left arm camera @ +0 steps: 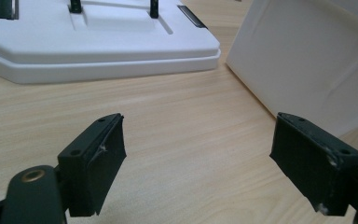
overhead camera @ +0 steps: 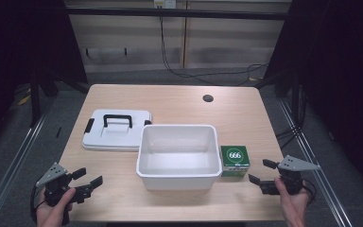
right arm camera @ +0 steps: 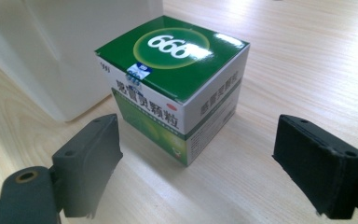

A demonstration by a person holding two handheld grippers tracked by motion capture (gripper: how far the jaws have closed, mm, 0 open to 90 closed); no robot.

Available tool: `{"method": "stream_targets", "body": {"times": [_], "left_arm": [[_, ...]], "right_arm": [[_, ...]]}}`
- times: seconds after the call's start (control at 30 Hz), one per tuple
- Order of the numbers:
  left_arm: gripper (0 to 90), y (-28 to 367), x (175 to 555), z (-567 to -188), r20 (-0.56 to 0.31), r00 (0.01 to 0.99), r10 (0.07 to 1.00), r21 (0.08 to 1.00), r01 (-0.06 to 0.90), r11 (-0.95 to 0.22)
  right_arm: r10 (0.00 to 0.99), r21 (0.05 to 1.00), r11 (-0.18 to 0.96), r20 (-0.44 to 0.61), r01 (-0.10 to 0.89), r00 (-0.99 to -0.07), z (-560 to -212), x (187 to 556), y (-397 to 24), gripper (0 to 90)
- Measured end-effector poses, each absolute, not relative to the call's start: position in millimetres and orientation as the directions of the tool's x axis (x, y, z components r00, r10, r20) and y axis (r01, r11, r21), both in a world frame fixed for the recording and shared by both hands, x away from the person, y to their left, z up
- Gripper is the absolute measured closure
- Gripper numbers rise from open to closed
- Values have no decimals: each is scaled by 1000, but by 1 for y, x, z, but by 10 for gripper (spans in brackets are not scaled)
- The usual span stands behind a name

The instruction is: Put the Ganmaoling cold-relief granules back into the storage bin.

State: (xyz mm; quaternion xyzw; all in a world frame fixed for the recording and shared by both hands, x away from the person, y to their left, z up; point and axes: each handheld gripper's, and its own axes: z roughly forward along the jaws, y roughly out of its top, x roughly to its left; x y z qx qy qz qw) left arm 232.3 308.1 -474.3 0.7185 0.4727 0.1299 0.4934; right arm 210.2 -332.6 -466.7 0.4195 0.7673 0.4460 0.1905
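Observation:
A white plastic bin [overhead camera: 177, 156] stands in the middle of the wooden table, with nothing inside it. Its white lid [overhead camera: 116, 129] with a black handle lies flat to the bin's left. A green and white box [overhead camera: 235, 161] marked 666 sits right beside the bin's right wall. My left gripper [overhead camera: 88, 179] is open near the front left edge, pointing toward the lid [left arm camera: 98, 42] and the bin's wall [left arm camera: 307, 56]. My right gripper [overhead camera: 262, 172] is open at the front right, aimed at the box [right arm camera: 177, 79], which stands a short way beyond its jaws.
A dark round hole [overhead camera: 208, 98] marks the tabletop at the back right. Bare wood [overhead camera: 123, 189] runs along the front of the table. Cables trail on the floor behind the table, and dark curtains close in both sides.

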Motion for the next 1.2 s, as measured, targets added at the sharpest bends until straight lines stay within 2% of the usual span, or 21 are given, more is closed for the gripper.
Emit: {"method": "stream_targets", "body": {"times": [0.5, 0.77, 0.93, 1.2], "left_arm": [[170, 307, 232, -475, -284, 526, 801, 830, 554, -69], [171, 307, 232, -477, -290, 520, 804, 824, 562, -66], [172, 302, 233, -476, -285, 532, 797, 828, 556, -76], [172, 307, 233, -476, -289, 525, 801, 830, 554, -63]], "right_arm": [[807, 819, 302, 54, 489, -588, -464, 211, -332, 135], [800, 796, 363, 1, 485, -601, -448, 217, -327, 135], [755, 779, 418, -13, 466, -656, -435, 223, -320, 136], [729, 758, 468, -41, 454, -683, -419, 231, -315, 135]]}}
